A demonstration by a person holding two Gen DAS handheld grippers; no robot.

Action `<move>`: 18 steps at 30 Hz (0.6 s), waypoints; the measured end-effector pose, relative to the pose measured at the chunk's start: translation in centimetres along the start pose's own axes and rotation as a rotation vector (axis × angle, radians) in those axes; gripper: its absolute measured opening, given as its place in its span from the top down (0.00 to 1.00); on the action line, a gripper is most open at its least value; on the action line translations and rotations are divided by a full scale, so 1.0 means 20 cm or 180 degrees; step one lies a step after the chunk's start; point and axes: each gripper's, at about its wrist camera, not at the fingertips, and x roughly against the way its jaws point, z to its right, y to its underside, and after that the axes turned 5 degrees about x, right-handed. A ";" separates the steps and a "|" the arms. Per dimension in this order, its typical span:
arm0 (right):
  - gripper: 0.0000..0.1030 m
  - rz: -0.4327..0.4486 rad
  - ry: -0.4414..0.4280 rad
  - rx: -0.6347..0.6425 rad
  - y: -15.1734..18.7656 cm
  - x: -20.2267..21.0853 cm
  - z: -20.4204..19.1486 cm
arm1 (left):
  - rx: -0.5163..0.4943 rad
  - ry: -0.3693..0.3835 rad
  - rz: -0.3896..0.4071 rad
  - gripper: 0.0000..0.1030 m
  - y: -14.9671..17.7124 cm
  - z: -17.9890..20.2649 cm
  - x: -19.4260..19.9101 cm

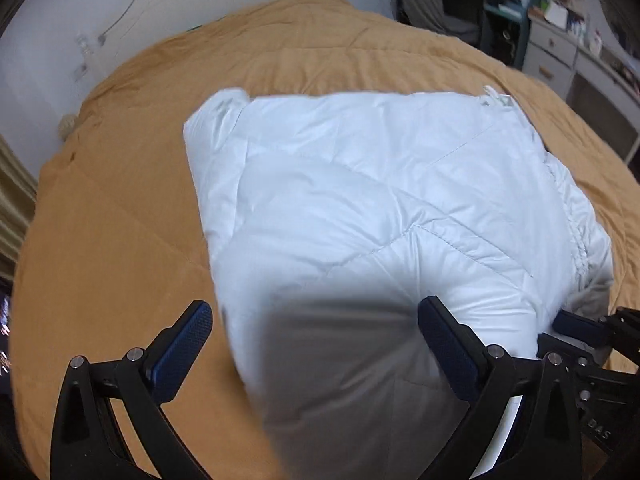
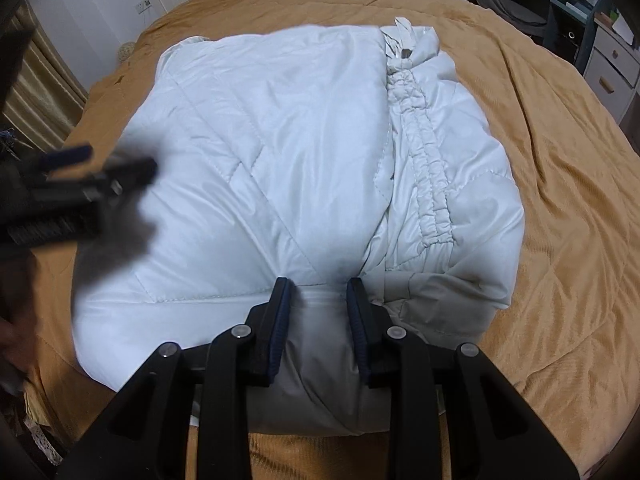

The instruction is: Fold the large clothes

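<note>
A white puffy quilted jacket (image 1: 360,200) lies folded into a rough square on an orange bedspread (image 1: 120,240). My left gripper (image 1: 316,320) is open wide, its jaws straddling the near left part of the jacket. My right gripper (image 2: 320,292) is shut on the jacket's (image 2: 260,140) near edge, with a bunch of white fabric pinched between its blue pads (image 2: 282,312). The jacket's gathered elastic band (image 2: 424,168) runs along its right side. The left gripper shows blurred at the left of the right wrist view (image 2: 80,172); the right gripper shows at the right edge of the left wrist view (image 1: 580,328).
The orange bedspread (image 2: 560,200) surrounds the jacket on all sides. A white wall (image 1: 60,40) with sockets is beyond the bed. A desk, chair and white drawers (image 1: 552,56) stand at the far right. A curtain (image 2: 36,92) hangs at the left.
</note>
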 end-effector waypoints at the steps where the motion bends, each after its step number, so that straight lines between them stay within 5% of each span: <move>1: 0.70 -0.0001 0.0013 0.0007 0.00 0.00 0.00 | 0.0055 0.0060 -0.0062 0.00 -0.01 -0.01 -0.01; 6: 0.70 0.0007 0.0029 -0.0005 0.00 0.01 -0.02 | 0.0116 0.0002 -0.0029 0.00 0.00 -0.04 0.14; 12: 0.70 -0.0038 -0.0012 0.0006 -0.01 0.01 0.00 | -0.0042 0.0282 -0.0215 0.00 0.36 0.00 0.16; 18: 0.70 -0.0159 -0.0080 -0.0087 -0.06 0.10 0.02 | 0.0204 0.0550 -0.0457 0.00 0.37 -0.03 0.10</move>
